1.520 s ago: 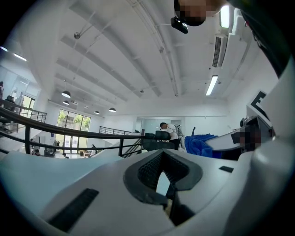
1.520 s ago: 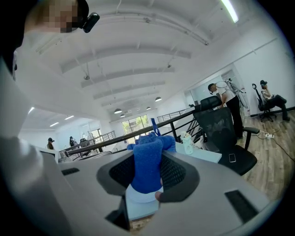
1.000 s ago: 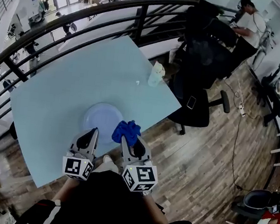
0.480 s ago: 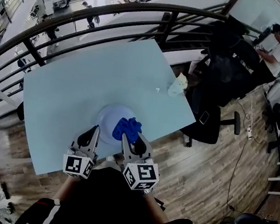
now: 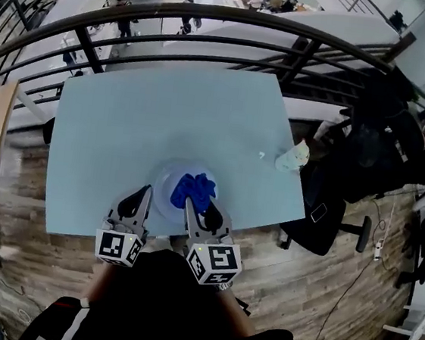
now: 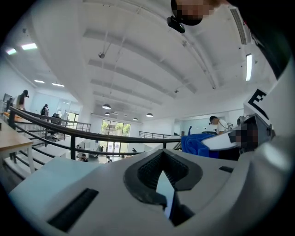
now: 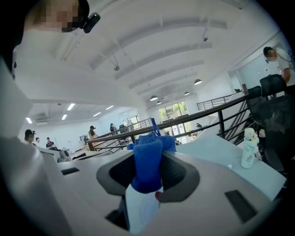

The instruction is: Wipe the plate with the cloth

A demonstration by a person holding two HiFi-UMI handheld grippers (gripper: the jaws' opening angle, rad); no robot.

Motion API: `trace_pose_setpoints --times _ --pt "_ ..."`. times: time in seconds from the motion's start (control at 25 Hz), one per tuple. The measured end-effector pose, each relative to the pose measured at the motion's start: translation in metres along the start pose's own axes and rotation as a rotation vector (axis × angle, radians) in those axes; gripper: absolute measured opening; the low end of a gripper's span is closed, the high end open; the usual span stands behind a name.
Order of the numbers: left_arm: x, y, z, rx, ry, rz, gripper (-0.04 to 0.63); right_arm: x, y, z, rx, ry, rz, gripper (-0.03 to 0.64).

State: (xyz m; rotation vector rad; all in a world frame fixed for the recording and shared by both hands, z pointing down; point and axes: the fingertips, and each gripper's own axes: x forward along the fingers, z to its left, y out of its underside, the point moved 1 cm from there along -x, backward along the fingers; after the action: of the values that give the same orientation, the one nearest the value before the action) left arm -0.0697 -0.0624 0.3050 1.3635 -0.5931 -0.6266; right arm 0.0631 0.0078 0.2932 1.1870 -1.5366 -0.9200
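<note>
My right gripper (image 5: pixel 198 203) pinches the blue cloth (image 5: pixel 194 188) over the plate's (image 5: pixel 162 189) right half. My left gripper (image 5: pixel 143 194), pressed together, sits at its near-left rim.

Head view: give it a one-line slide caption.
Right gripper holds a blue cloth over the pale plate at the table's near edge.
</note>
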Motion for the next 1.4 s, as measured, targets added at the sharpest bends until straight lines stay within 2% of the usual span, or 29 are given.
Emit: trace_pose_setpoints --times 0.2,0.56,0.8,1.08,1.4 --pt "0.0 0.005 -0.003 -0.002 -0.119 0.012 0.0 0.01 -0.002 -0.013 -0.017 -0.111 0.049 0.118" --pt "0.004 0.01 -0.034 0.004 -0.33 0.022 0.0 0.014 -0.002 -0.054 -0.039 -0.289 0.143 0.12" --pt "-0.008 0.032 -0.04 -0.005 -0.456 0.052 0.0 0.028 0.013 -0.058 -0.072 -0.401 0.209 0.118" --pt "-0.017 0.046 -0.04 -0.04 -0.563 0.079 0.0 0.047 0.045 -0.057 -0.091 -0.485 0.301 0.119" --pt "-0.021 0.057 -0.034 -0.039 -0.625 0.111 0.0 0.076 0.087 -0.052 -0.118 -0.53 0.398 0.119"
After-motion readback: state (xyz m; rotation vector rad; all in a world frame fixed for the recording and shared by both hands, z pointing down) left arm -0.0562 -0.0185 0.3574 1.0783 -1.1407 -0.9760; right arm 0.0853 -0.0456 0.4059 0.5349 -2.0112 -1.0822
